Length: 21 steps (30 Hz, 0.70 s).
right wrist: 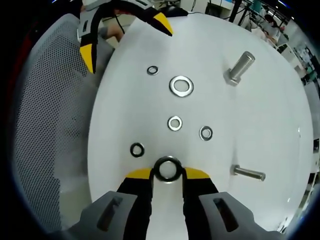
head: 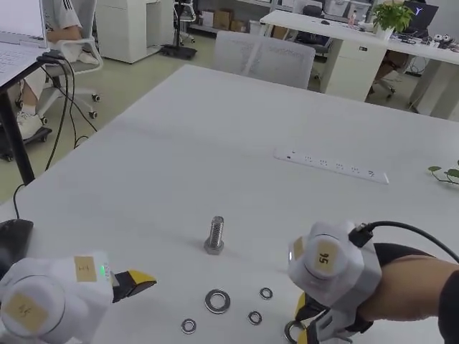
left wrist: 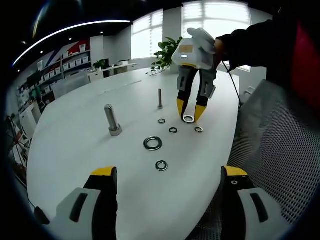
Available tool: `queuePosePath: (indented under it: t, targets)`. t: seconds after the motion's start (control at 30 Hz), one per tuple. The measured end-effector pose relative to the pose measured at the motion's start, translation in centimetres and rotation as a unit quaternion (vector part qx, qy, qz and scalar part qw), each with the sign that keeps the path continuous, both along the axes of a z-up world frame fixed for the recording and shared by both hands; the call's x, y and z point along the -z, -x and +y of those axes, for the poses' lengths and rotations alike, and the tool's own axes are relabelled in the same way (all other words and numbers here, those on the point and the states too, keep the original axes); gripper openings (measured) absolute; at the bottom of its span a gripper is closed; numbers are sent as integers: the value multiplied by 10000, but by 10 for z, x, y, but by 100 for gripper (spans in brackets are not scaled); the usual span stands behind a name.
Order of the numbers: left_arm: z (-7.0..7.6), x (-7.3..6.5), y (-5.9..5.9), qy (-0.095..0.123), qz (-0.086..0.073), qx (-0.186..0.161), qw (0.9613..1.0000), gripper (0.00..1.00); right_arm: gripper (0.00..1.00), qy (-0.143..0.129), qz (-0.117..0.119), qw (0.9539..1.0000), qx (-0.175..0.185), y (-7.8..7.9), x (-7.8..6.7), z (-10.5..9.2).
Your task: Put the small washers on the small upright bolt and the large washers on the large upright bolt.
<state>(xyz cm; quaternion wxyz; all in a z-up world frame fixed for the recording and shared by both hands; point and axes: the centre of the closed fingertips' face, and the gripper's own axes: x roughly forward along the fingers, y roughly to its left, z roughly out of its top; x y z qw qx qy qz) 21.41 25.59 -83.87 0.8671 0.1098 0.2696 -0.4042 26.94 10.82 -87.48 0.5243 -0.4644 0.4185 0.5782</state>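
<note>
Large washer (right wrist: 167,169) pinched in right tool (right wrist: 167,174) (half hidden in head view); left tool (left wrist: 169,171) wide.

- Your left hand-held gripper (left wrist: 169,172) has black jaws with yellow ends, set on grey slotted bases.
- Its housing (head: 43,304) is white and rounded, with two yellow stickers (head: 84,268) bearing handwriting and a small green light (head: 102,271).
- Your right hand-held gripper (left wrist: 190,114) looks alike: a white shell (head: 344,276), one yellow sticker, black-and-yellow jaws.
- A black cable (head: 401,224) plugs into that shell.
- You wear a dark sleeve (head: 450,304).
</note>
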Motion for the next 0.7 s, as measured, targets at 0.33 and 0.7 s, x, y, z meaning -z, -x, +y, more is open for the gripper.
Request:
queuePosePath:
  t: [0.33,0.7]
  targets:
    - [2,-1,-5,103,-88,-150,9998,85,23,7,-30,10000,33,-1,0,0]
    - [3,-8,-13,331,-248,-322,9986,84,23,40,-71,10000,55,-1,0,-1]
